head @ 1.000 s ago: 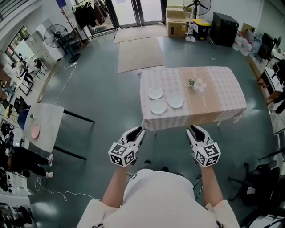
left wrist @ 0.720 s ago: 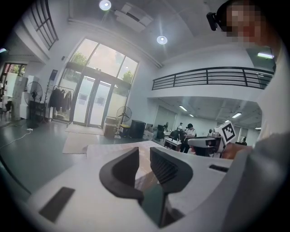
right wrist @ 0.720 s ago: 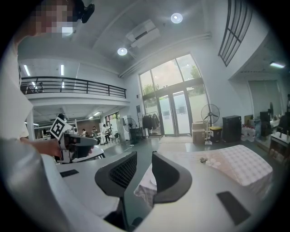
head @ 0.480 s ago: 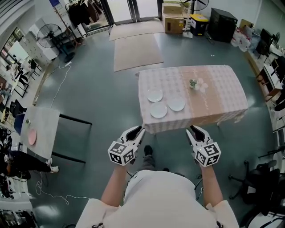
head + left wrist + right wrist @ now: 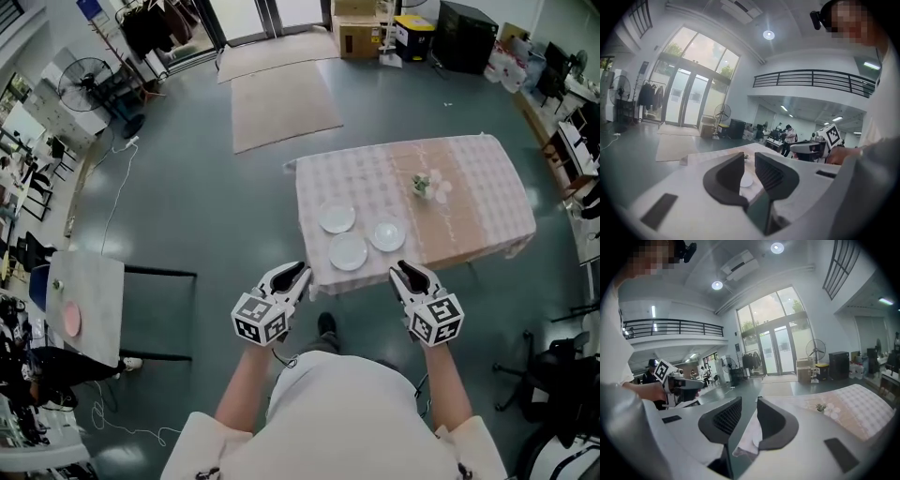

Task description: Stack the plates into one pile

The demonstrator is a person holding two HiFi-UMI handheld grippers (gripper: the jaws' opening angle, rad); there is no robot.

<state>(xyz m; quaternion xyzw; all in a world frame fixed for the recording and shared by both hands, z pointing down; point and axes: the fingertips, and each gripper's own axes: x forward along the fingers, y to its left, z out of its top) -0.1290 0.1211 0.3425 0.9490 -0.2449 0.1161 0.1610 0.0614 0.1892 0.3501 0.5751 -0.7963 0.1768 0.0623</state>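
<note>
Item: plate-stacking setup, not yet begun. Far left: small side table [image 5: 94, 281], pink dish [image 5: 72, 320], not part of job. Left gripper [image 5: 292, 274]: jaws have just been closing a little, a narrow gap remains, nothing btwn them. Three white plates, separate, unstacked, on checked-cloth table [image 5: 469, 206] toward its near-left corner: back plate [image 5: 337, 219], near plate [image 5: 348, 251], right plate [image 5: 386, 235]. Right gripper [image 5: 405, 272]: jaws apart, empty, short of table edge. Flower sprig [image 5: 424, 184]: beyond plates. Risks: thin rims may slip from pads; near plate sits close to edge, so a nudge could push it off; cloth may drag.
</note>
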